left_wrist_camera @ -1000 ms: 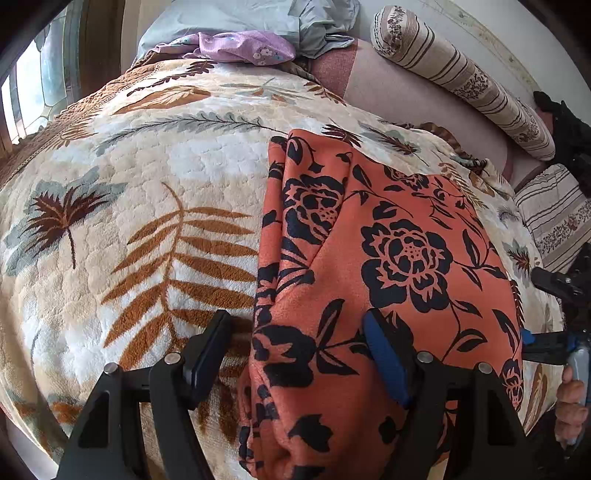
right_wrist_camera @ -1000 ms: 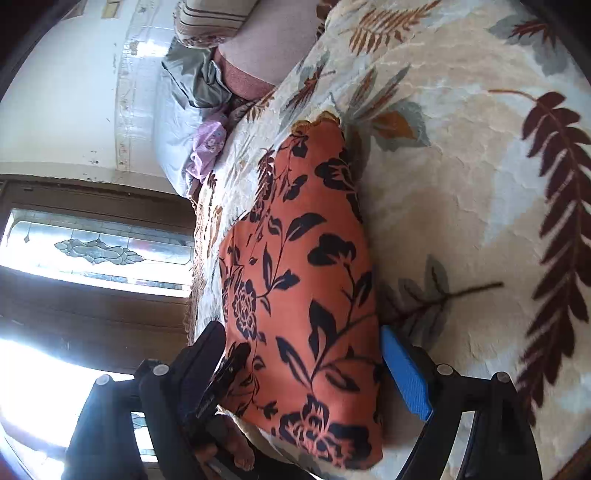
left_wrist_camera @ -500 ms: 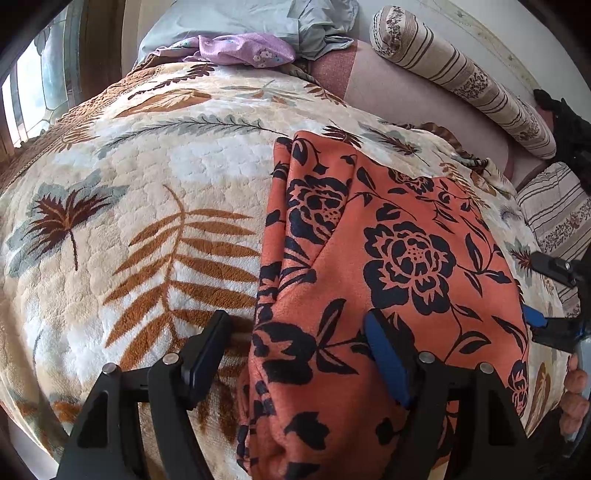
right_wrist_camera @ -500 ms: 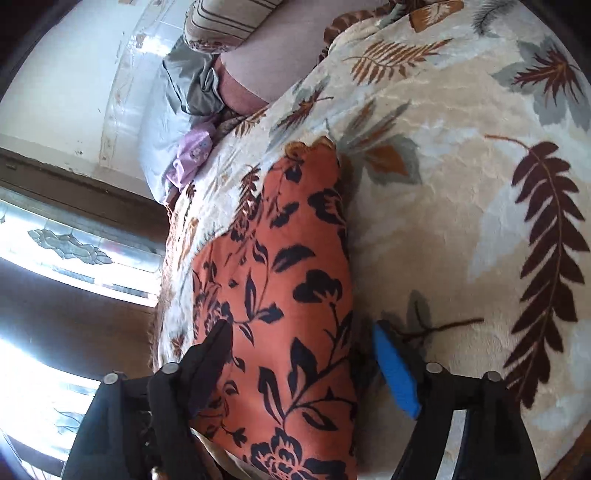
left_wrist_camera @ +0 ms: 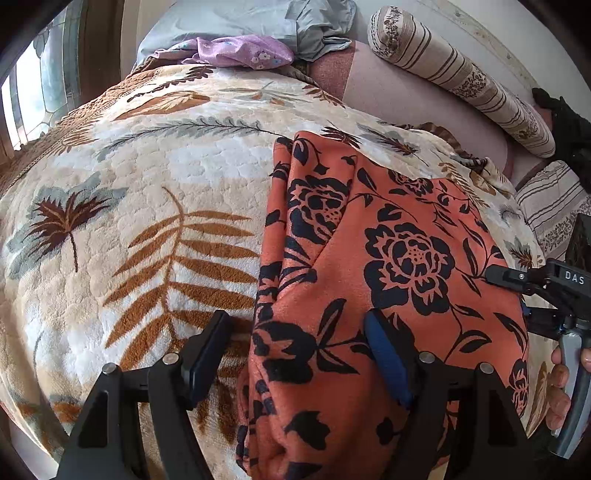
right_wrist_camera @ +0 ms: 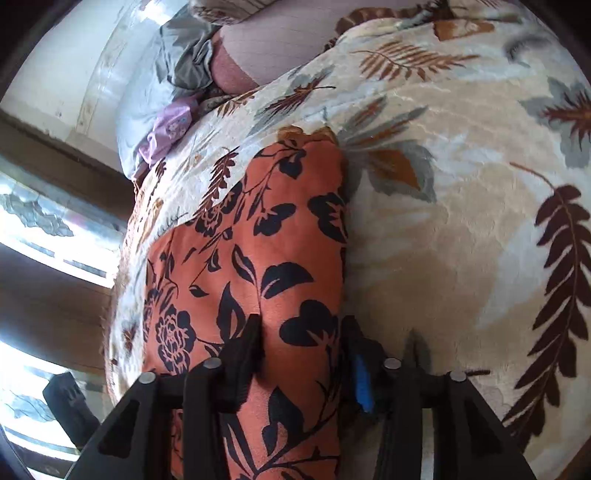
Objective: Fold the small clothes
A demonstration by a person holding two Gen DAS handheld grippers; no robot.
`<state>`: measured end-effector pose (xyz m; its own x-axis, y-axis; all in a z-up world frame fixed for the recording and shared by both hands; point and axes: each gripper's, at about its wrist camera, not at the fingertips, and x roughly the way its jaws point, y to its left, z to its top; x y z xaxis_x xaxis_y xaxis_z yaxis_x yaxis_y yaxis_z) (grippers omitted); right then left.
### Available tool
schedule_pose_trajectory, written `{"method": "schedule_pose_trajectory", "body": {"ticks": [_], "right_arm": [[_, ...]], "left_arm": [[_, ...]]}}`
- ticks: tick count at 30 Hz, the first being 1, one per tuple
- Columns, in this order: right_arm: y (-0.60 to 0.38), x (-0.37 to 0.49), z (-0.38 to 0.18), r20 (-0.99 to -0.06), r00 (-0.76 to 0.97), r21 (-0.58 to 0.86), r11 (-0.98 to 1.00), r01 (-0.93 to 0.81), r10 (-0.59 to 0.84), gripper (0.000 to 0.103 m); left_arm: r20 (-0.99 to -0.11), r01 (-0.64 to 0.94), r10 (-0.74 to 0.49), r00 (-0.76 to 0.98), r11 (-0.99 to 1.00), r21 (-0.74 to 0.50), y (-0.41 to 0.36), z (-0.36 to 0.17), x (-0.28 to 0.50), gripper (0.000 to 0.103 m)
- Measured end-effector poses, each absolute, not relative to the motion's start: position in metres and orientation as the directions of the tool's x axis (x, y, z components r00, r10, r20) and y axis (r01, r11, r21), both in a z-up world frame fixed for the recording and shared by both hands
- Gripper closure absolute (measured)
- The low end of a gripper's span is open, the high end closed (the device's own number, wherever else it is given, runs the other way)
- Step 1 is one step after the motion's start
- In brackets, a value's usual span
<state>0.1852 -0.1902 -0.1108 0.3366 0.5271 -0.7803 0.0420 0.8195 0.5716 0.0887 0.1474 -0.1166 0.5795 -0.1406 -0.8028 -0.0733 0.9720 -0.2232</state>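
Lying folded on the leaf-patterned blanket (left_wrist_camera: 147,229), the orange garment with black flowers (left_wrist_camera: 388,258) fills the lower centre and right of the left wrist view and the lower centre of the right wrist view. The left gripper (left_wrist_camera: 295,350) is seen with its fingers spread wide, the garment's near edge bulging up between them, the blue pad pressed on the cloth. The right gripper (right_wrist_camera: 303,350) is seen with its fingers drawn closer, clamped on the garment's right edge. At the upper left of the left wrist view a purple cloth (left_wrist_camera: 236,51) is seen against a grey pillow (left_wrist_camera: 240,18); a striped bolster (left_wrist_camera: 461,74) lies at the upper right.
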Motion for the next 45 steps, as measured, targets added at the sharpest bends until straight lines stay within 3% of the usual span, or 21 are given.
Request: {"method": "schedule_pose_trajectory", "body": {"ticks": [6, 8, 9, 11, 12, 15, 19, 22, 25, 27, 28, 29, 30, 31, 33, 37, 45], "right_arm": [[-0.189, 0.164, -0.105, -0.759, 0.312, 0.597, 0.802, -0.014, 0.571, 0.020], [-0.187, 0.159, -0.120, -0.776, 0.265, 0.586, 0.810, -0.030, 0.572, 0.028], [-0.186, 0.157, -0.121, -0.766, 0.267, 0.596, 0.802, -0.044, 0.584, 0.055], [-0.182, 0.156, -0.118, -0.770, 0.288, 0.583, 0.811, -0.043, 0.569, 0.055], [-0.182, 0.156, -0.118, -0.772, 0.291, 0.582, 0.813, -0.036, 0.565, 0.055], [-0.188, 0.158, -0.128, -0.731, 0.283, 0.648, 0.762, 0.003, 0.620, 0.042], [-0.197, 0.155, -0.129, -0.687, 0.279, 0.701, 0.713, 0.012, 0.671, 0.039], [-0.204, 0.154, -0.122, -0.663, 0.289, 0.720, 0.694, -0.006, 0.690, 0.037], [-0.206, 0.160, -0.118, -0.643, 0.299, 0.733, 0.680, -0.028, 0.705, 0.033], [-0.202, 0.170, -0.125, -0.639, 0.288, 0.741, 0.672, -0.017, 0.713, 0.033], [-0.198, 0.175, -0.130, -0.635, 0.267, 0.749, 0.662, -0.016, 0.725, 0.033], [-0.192, 0.178, -0.137, -0.630, 0.227, 0.759, 0.651, -0.025, 0.743, 0.034], [-0.185, 0.179, -0.139, -0.644, 0.208, 0.746, 0.665, -0.047, 0.737, 0.041], [-0.180, 0.180, -0.138, -0.666, 0.203, 0.721, 0.689, -0.071, 0.718, 0.054], [-0.176, 0.182, -0.132, -0.678, 0.201, 0.704, 0.704, -0.100, 0.707, 0.061], [-0.178, 0.182, -0.107, -0.680, 0.232, 0.676, 0.717, -0.170, 0.696, 0.069], [-0.249, 0.195, -0.024, -0.617, 0.430, 0.624, 0.743, -0.244, 0.660, 0.070]], "left_arm": [[-0.802, -0.080, -0.134, 0.583, 0.972, -0.221, 0.145, -0.116, 0.088, 0.026], [-0.799, -0.078, -0.143, 0.584, 0.970, -0.231, 0.146, -0.116, 0.087, 0.026], [-0.796, -0.079, -0.152, 0.586, 0.967, -0.243, 0.147, -0.114, 0.086, 0.026], [-0.768, -0.083, -0.165, 0.619, 0.958, -0.273, 0.153, -0.104, 0.080, 0.029], [-0.735, -0.080, -0.169, 0.656, 0.953, -0.291, 0.156, -0.096, 0.075, 0.029], [-0.688, -0.065, -0.230, 0.688, 0.925, -0.375, 0.168, -0.082, 0.072, 0.029], [-0.757, -0.134, -0.358, 0.546, 0.855, -0.501, 0.186, -0.105, 0.093, 0.031], [-0.707, -0.152, -0.453, 0.543, 0.775, -0.613, 0.204, -0.102, 0.100, 0.031], [-0.685, -0.105, -0.516, 0.515, 0.755, -0.647, 0.205, -0.098, 0.116, 0.029], [-0.734, -0.116, -0.538, 0.414, 0.769, -0.629, 0.194, -0.119, 0.132, 0.030], [-0.764, -0.133, -0.527, 0.371, 0.784, -0.606, 0.189, -0.132, 0.136, 0.048], [-0.763, -0.112, -0.520, 0.385, 0.794, -0.598, 0.186, -0.134, 0.135, 0.052], [-0.753, -0.100, -0.525, 0.396, 0.791, -0.604, 0.185, -0.132, 0.133, 0.058], [-0.751, -0.099, -0.529, 0.394, 0.788, -0.607, 0.184, -0.131, 0.132, 0.066], [-0.752, -0.079, -0.520, 0.404, 0.799, -0.596, 0.180, -0.127, 0.130, 0.073], [-0.744, -0.037, -0.503, 0.440, 0.818, -0.575, 0.170, -0.110, 0.131, 0.078], [-0.622, 0.162, -0.568, 0.538, 0.794, -0.586, 0.103, -0.038, 0.165, 0.078]]}}
